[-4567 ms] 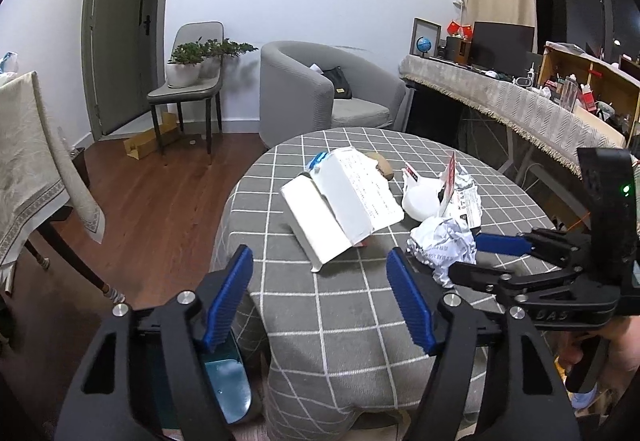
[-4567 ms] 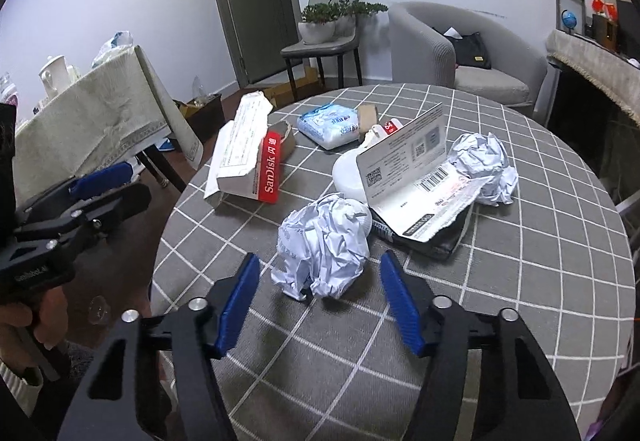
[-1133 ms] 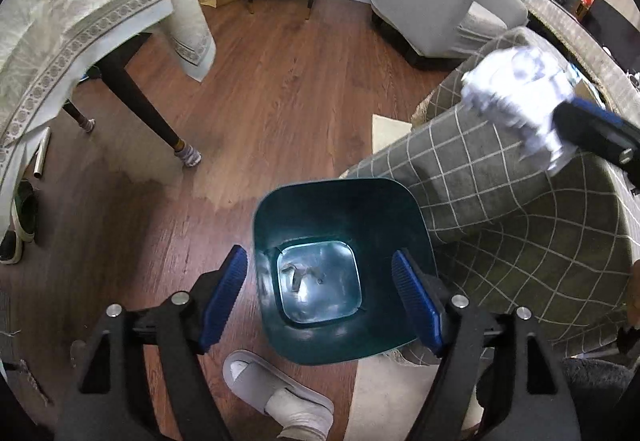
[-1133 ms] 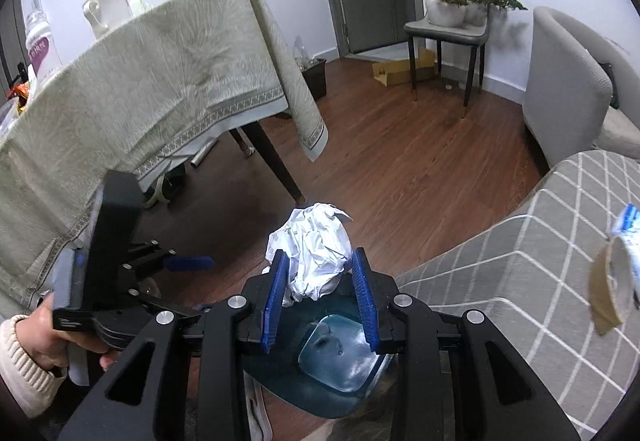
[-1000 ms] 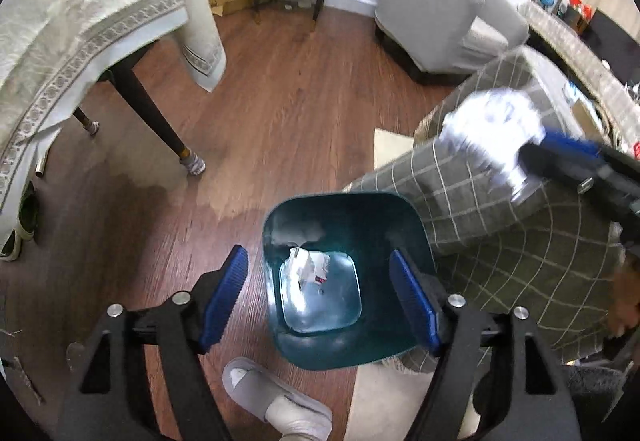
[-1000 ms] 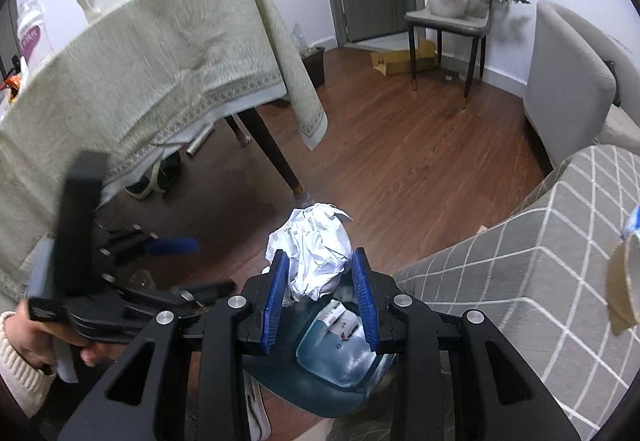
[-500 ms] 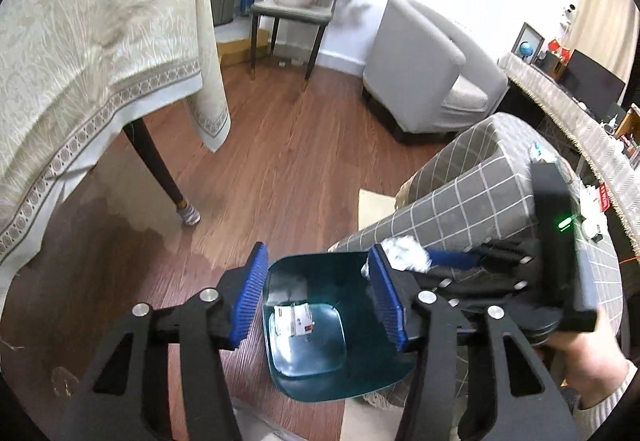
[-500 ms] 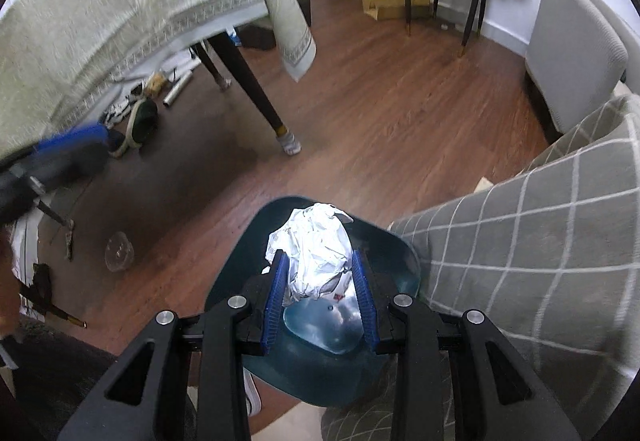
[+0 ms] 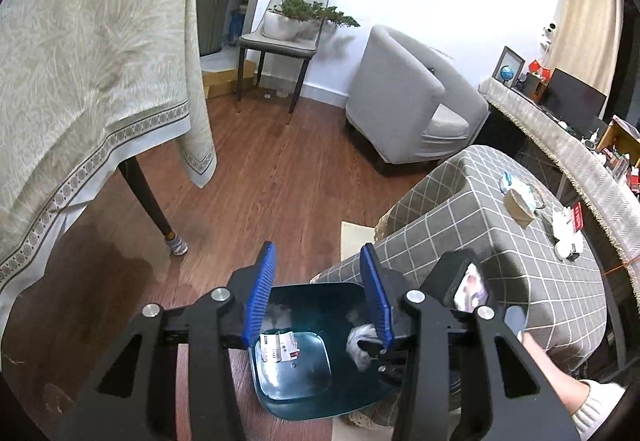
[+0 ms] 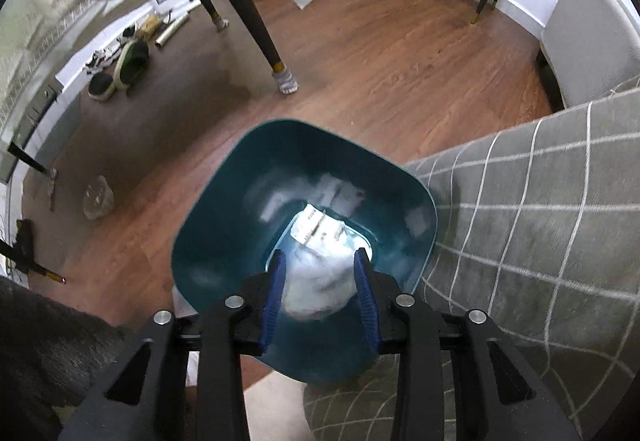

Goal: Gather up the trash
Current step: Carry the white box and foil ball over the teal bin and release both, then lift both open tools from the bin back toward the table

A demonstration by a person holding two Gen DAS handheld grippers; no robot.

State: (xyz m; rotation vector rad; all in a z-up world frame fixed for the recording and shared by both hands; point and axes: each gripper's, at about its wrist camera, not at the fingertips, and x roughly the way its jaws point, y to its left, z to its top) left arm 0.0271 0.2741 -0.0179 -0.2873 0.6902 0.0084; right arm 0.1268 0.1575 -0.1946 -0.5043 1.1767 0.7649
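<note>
A teal bin [image 9: 304, 397] stands on the wood floor beside the checked table. A white printed card [image 9: 278, 347] lies on its bottom. My right gripper [image 10: 320, 293] points down into the bin [image 10: 224, 209]. Its jaws are opening around the crumpled white paper ball [image 10: 320, 281], which is blurred and seems to be slipping loose above the card [image 10: 318, 227]. In the left wrist view the ball [image 9: 358, 341] shows inside the bin at the right gripper [image 9: 376, 355]. My left gripper [image 9: 318, 293] hangs over the bin's rim, its jaws closing on nothing.
The round table with the grey checked cloth [image 9: 480, 241] holds a brown packet [image 9: 518, 201] and white scraps [image 9: 566, 237]. A table under a beige cloth [image 9: 80, 81] stands to the left, its leg [image 9: 148, 197] near the bin. Beyond are a grey armchair [image 9: 400, 101] and shoes [image 10: 128, 65].
The right gripper came down with the paper ball into the bin's mouth, and the ball is now blurred. The left gripper rose, tilted up, and its jaws narrowed.
</note>
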